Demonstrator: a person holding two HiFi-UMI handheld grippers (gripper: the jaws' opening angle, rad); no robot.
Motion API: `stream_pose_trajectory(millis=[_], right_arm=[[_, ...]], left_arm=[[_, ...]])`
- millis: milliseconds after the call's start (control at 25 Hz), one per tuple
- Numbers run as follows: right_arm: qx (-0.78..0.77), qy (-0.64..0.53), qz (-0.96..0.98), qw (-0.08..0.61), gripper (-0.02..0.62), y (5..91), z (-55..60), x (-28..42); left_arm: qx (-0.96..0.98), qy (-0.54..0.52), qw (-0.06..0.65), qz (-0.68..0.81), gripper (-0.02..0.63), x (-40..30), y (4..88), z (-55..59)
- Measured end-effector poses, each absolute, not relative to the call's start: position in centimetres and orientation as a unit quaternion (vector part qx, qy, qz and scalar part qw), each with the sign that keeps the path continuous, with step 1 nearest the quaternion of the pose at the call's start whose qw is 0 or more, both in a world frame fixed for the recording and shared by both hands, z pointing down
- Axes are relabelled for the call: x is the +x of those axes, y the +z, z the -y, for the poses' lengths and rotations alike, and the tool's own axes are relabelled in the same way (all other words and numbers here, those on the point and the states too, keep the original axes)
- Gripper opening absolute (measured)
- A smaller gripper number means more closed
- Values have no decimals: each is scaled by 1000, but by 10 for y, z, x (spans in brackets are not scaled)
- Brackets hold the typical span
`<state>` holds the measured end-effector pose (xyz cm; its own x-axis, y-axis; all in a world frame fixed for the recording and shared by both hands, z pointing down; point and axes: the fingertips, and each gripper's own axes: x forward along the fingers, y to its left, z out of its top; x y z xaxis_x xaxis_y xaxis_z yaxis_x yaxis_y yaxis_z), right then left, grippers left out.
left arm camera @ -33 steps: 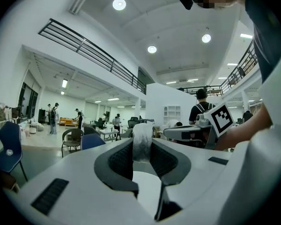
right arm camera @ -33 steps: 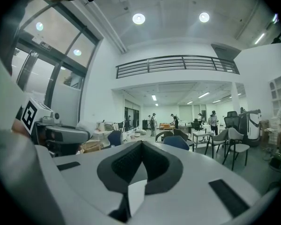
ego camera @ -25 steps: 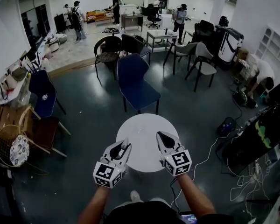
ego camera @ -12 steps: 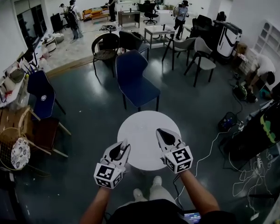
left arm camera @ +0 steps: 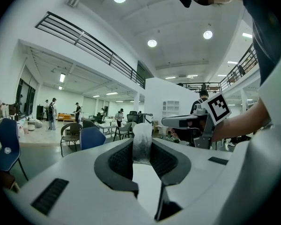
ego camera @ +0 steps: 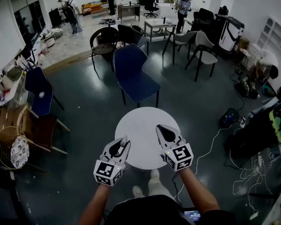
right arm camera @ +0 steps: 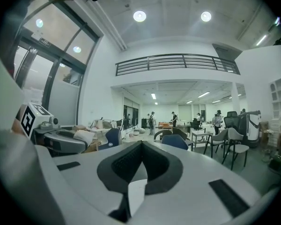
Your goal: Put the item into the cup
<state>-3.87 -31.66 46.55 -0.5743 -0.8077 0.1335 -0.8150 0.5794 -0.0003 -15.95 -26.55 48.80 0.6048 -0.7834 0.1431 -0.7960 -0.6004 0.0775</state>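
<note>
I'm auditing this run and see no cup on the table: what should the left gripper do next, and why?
Probably move the left gripper out over the round white table without opening: its jaws clamp a pale item, the tabletop looks bare, and no cup shows in any view. The right gripper is shut and empty.

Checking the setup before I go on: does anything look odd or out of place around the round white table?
No cup shows anywhere on the round white table, whose top looks bare, which is odd for this task. The left tongs grip a pale grey cylindrical item; the right tongs are shut and empty.
</note>
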Motion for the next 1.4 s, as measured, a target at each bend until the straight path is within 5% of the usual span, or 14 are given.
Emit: stream_pose_trajectory(millis=[1400], right_arm=[[415,109,896,113,14,588,449,9]], left_arm=[[856,115,137,485,94,-112,618,416]])
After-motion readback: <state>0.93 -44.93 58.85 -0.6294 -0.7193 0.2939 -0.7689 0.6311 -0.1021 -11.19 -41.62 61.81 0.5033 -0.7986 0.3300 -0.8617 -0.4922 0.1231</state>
